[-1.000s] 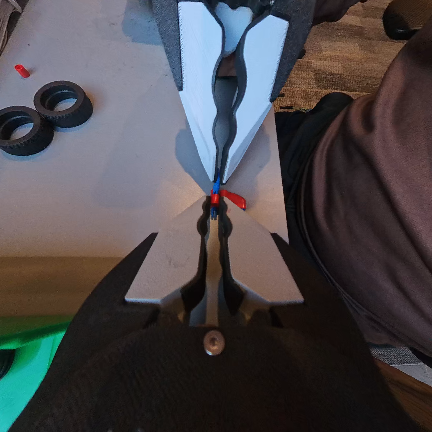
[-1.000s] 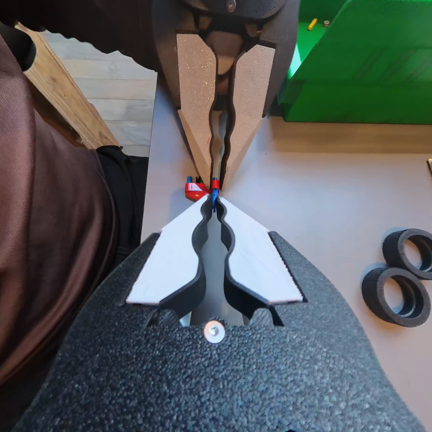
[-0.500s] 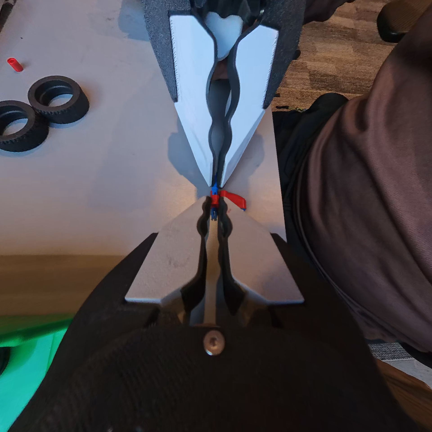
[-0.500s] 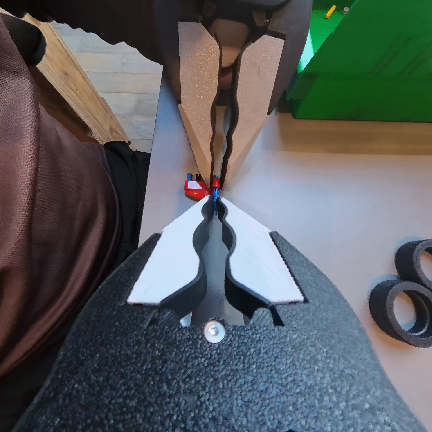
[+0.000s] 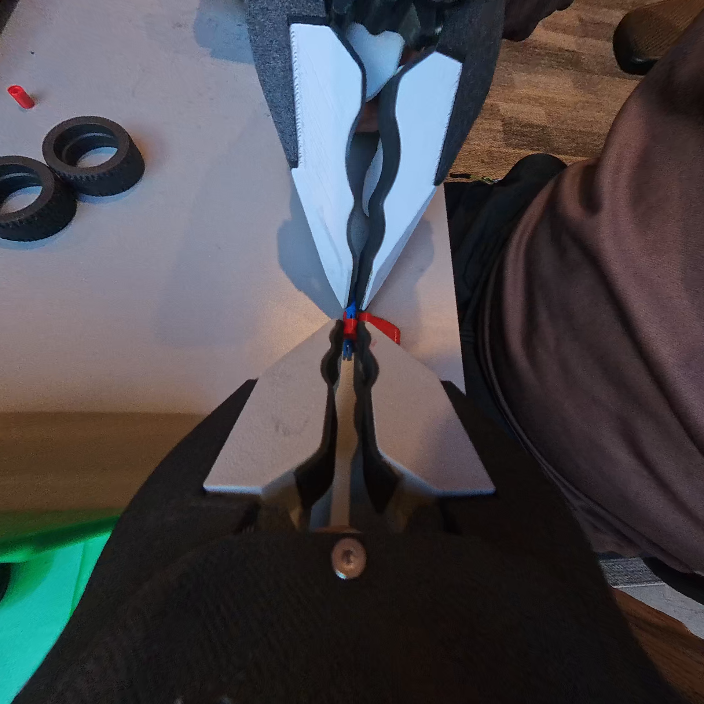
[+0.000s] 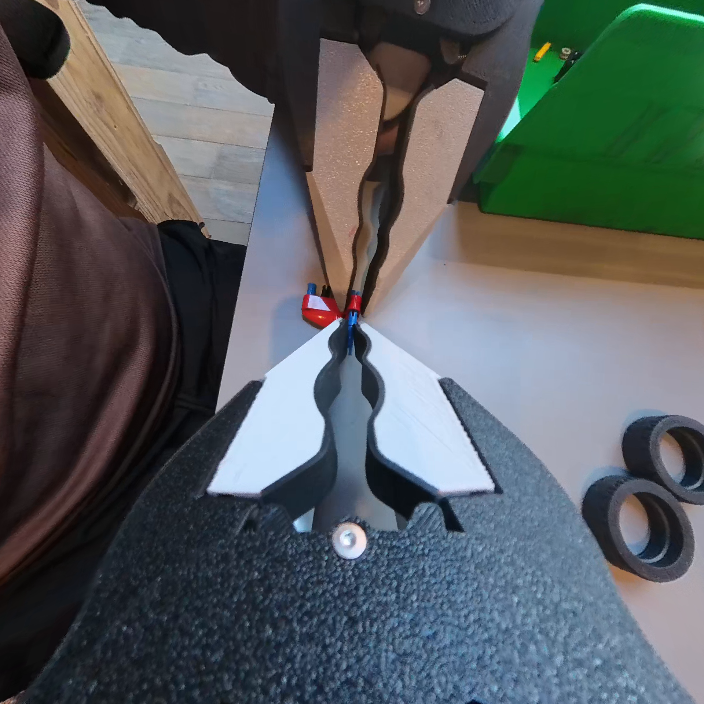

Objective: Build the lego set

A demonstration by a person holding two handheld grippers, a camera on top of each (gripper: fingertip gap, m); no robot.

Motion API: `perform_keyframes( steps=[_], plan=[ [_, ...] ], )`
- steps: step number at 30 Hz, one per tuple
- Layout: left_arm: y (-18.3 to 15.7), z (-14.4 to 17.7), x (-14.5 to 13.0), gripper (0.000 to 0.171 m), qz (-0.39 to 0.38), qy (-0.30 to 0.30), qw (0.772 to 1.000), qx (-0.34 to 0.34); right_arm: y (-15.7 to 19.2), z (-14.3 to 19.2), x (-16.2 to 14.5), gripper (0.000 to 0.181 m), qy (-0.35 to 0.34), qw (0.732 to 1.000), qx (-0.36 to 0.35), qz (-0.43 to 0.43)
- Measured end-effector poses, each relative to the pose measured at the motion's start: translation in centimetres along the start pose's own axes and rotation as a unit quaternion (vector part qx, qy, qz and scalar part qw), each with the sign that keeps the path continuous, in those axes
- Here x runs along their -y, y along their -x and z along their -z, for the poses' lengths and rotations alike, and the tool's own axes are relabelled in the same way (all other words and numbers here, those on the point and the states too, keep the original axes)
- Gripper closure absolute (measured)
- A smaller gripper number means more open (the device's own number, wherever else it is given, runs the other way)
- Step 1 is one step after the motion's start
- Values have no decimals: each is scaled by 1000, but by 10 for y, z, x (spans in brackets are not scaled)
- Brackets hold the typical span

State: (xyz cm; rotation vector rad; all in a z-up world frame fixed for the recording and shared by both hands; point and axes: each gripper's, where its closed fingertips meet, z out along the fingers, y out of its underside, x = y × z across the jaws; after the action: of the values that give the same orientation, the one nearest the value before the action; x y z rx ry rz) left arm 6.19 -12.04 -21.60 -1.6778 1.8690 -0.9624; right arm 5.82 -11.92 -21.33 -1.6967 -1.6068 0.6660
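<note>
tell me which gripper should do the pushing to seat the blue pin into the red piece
Right, probably. The right gripper is shut on the blue pin and points along it; the left gripper is shut on the red piece and can brace.

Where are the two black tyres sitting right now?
The two black tyres lie side by side on the table, apart from both tools: at the left edge of the left wrist view, near a small red piece, and at lower right in the right wrist view.

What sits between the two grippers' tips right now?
A small red piece on a blue pin, pinched from both ends; both wrist views show it.
</note>
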Motion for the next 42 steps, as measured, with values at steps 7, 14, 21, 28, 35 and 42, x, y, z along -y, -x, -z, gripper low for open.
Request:
perform_keyframes(
  steps=[7,14,21,28,35,42],
  plan=[
    [1,1,-1,167,0,-1,1000,7,-1,-1,0,181,1,999,-26,24],
    [1,1,-1,167,0,-4,1000,1,-7,-1,-4,175,12,999,-28,-10],
    [1,1,-1,167,1,-4,1000,1,-9,6,-10,165,13,999,-27,-24],
    [-2,2,-2,166,-6,-1,1000,-7,-10,5,-17,165,34,999,-8,-35],
    [0,4,-4,150,13,8,1000,-2,-11,6,-14,179,25,998,-11,-51],
    [3,14,13,149,-5,2,999,35,-7,20,-1,179,7,998,-21,-57]
  ],
)
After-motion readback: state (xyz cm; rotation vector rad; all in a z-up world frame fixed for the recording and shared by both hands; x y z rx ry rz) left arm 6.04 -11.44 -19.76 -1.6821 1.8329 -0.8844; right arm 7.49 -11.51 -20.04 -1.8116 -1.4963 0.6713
